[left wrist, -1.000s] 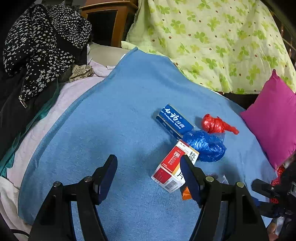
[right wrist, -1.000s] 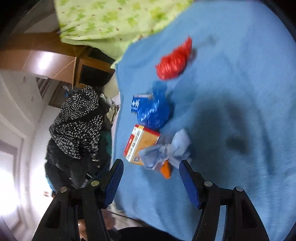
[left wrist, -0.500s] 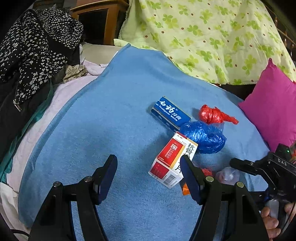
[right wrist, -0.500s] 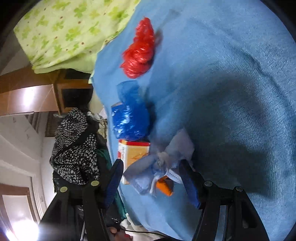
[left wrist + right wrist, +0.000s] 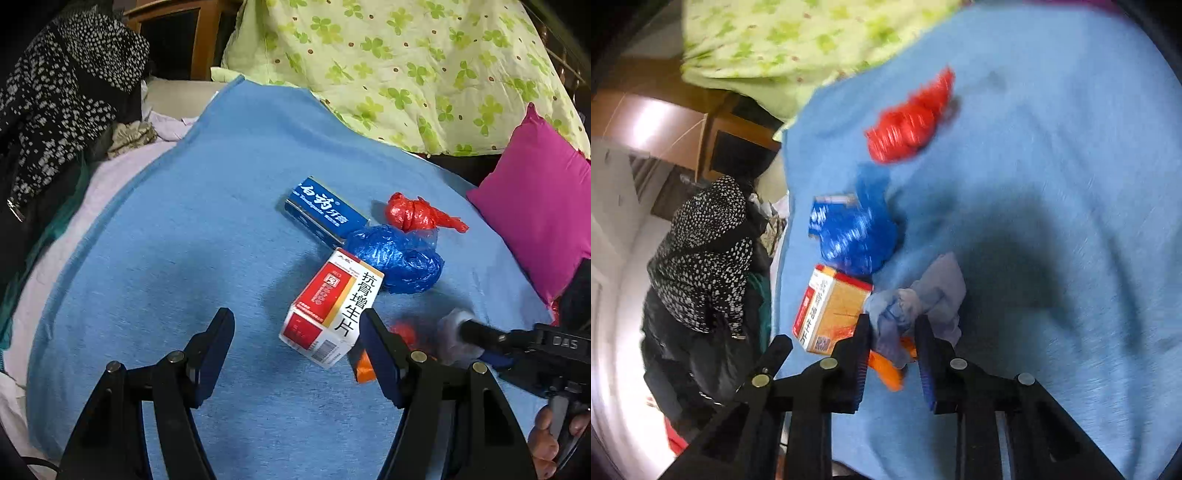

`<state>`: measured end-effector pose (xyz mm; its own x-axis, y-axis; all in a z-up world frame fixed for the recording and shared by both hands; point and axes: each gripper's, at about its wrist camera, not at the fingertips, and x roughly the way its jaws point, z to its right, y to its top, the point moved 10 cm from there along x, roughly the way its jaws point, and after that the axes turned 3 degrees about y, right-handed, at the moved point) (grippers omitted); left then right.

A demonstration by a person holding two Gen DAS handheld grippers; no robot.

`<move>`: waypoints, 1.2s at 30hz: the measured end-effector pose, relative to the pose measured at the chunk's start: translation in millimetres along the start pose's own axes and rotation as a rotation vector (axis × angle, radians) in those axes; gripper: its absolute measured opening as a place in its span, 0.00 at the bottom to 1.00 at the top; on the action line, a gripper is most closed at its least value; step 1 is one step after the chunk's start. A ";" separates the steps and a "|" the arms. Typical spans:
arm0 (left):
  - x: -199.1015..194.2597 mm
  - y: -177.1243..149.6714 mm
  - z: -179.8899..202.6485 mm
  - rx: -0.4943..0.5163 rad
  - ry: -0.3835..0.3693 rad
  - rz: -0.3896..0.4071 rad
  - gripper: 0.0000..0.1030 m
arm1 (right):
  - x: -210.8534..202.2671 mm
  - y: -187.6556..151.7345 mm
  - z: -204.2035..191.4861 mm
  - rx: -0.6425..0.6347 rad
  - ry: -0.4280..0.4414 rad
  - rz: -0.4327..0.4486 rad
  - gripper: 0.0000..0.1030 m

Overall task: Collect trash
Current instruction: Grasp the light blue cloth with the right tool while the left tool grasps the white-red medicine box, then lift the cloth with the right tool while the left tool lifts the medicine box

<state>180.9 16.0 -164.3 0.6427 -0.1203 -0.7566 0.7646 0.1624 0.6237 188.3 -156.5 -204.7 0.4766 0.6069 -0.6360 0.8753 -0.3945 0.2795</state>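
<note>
Trash lies on a blue blanket (image 5: 192,236): a red and white medicine box (image 5: 332,314), a blue toothpaste box (image 5: 325,212), a crumpled blue plastic bag (image 5: 399,258), a knotted red plastic bag (image 5: 417,214) and an orange scrap (image 5: 364,369). My left gripper (image 5: 297,354) is open and empty, just short of the medicine box. My right gripper (image 5: 892,343) is shut on a crumpled pale blue tissue wad (image 5: 923,295) beside the medicine box (image 5: 831,310), above the orange scrap (image 5: 888,373). The right gripper also shows in the left wrist view (image 5: 476,339).
A green clover-print quilt (image 5: 406,66) is heaped at the back. A magenta pillow (image 5: 539,199) lies at the right. Black spotted clothing (image 5: 66,92) is piled at the left edge, with a wooden cabinet (image 5: 173,33) behind it.
My right gripper has closed its jaws on the pale blue tissue wad; it was open around it before. My left gripper has edged a little closer to the medicine box.
</note>
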 end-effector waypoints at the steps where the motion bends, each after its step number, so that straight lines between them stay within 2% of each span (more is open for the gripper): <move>1: 2.4 0.2 1.8 -0.002 -0.009 -0.006 0.69 | -7.0 2.9 0.2 -0.012 -0.001 0.016 0.25; 6: 12.8 3.5 18.2 0.029 -0.035 -0.012 0.69 | -26.0 13.9 16.1 0.012 -0.032 0.056 0.25; 12: 26.6 0.3 29.5 0.104 -0.003 -0.024 0.69 | -46.2 25.4 19.6 -0.045 -0.106 0.122 0.25; 17: 35.5 -2.0 24.3 0.070 -0.022 -0.050 0.69 | -47.7 23.2 26.3 -0.026 -0.108 0.107 0.25; 19: 37.1 -3.1 23.1 0.053 -0.040 -0.059 0.60 | -49.6 22.4 26.5 -0.030 -0.104 0.105 0.25; 22: 35.5 -3.7 23.2 0.055 -0.044 -0.051 0.60 | -48.5 19.8 24.7 -0.039 -0.101 0.103 0.25; 25: 27.4 -0.9 23.8 0.055 -0.041 -0.014 0.59 | -49.5 18.9 22.0 -0.047 -0.096 0.105 0.25; 29: 4.1 12.9 22.3 0.055 -0.035 0.089 0.59 | -58.1 21.6 16.1 -0.096 -0.113 0.138 0.25; 36: -35.6 26.2 22.4 0.022 -0.073 0.230 0.59 | -75.7 26.0 6.7 -0.158 -0.111 0.188 0.25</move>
<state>179.1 2.6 -116.7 0.8010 -0.1531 -0.5787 0.5983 0.1723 0.7826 174.4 -217.3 -154.1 0.6281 0.4504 -0.6346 0.7781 -0.3758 0.5033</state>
